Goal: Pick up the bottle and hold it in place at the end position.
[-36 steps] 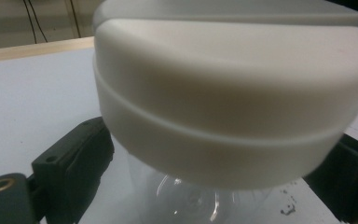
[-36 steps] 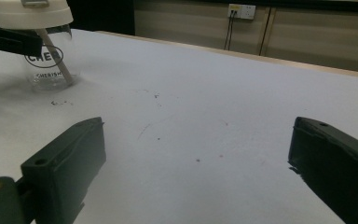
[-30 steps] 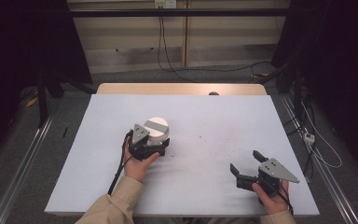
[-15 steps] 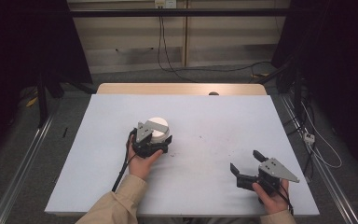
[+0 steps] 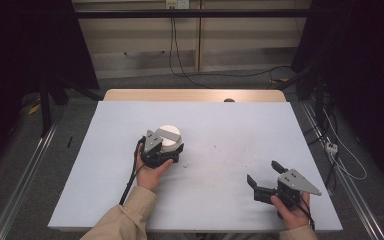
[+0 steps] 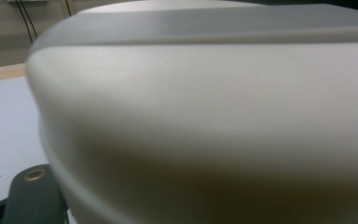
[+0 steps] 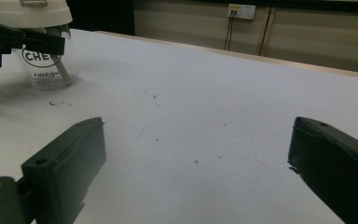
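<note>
Jaws of the left gripper (image 5: 166,150) clamp a white-lidded clear jar (image 7: 37,42) left of centre, while the right gripper (image 5: 266,176), lower right, gapes wide.

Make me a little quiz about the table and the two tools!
1. True or false: the right tool has its jaws open.
2. What colour is the lid on the clear cup? A white, B red, C green.
3. Fill in: the cup stands right at the ____ tool.

Key: 1 true. 2 A. 3 left; the left tool is up against the cup just under the lid.
</note>
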Action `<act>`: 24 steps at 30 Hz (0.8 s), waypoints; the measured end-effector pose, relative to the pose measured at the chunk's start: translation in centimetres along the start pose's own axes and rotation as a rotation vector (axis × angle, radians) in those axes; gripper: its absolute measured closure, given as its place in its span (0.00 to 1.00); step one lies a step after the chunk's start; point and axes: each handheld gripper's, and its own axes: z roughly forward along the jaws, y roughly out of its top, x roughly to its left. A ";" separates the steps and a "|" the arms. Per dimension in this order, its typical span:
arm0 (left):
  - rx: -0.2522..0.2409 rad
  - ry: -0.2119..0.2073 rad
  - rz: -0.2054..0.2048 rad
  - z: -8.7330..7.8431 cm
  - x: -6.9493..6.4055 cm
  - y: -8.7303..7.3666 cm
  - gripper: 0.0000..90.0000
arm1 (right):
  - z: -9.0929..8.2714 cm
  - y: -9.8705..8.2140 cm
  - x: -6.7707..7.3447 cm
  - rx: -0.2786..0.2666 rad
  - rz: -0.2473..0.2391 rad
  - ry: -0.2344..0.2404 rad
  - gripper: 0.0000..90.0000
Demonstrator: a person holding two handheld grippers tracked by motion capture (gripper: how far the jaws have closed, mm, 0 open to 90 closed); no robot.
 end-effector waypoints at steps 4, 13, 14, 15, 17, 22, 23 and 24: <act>-0.009 -0.013 -0.014 0.0 0.1 0.1 0.20 | 0.0 0.0 0.0 -0.002 0.000 0.000 0.04; -0.027 -0.055 0.017 0.4 -0.3 0.9 0.20 | 0.0 0.1 0.0 -0.006 -0.003 0.001 0.04; -0.033 -0.063 0.013 0.5 -0.4 1.0 0.20 | 0.0 0.1 0.0 -0.007 -0.004 0.001 0.04; -0.033 -0.068 0.017 0.6 -0.4 1.1 0.20 | 0.0 0.1 0.0 -0.007 -0.004 0.001 0.04; -0.034 -0.081 0.025 0.8 -0.5 1.3 0.20 | 0.0 0.1 0.0 -0.007 -0.004 0.001 0.04; -0.050 -0.099 0.019 1.4 -0.7 1.6 0.20 | 0.0 0.1 0.0 -0.009 -0.007 0.003 0.04; -0.043 -0.101 0.024 1.5 -0.7 1.7 0.20 | 0.0 0.1 0.0 -0.009 -0.008 0.003 0.04; -0.043 -0.100 0.022 1.6 -0.7 1.8 0.20 | 0.0 0.1 0.0 -0.009 -0.009 0.004 0.04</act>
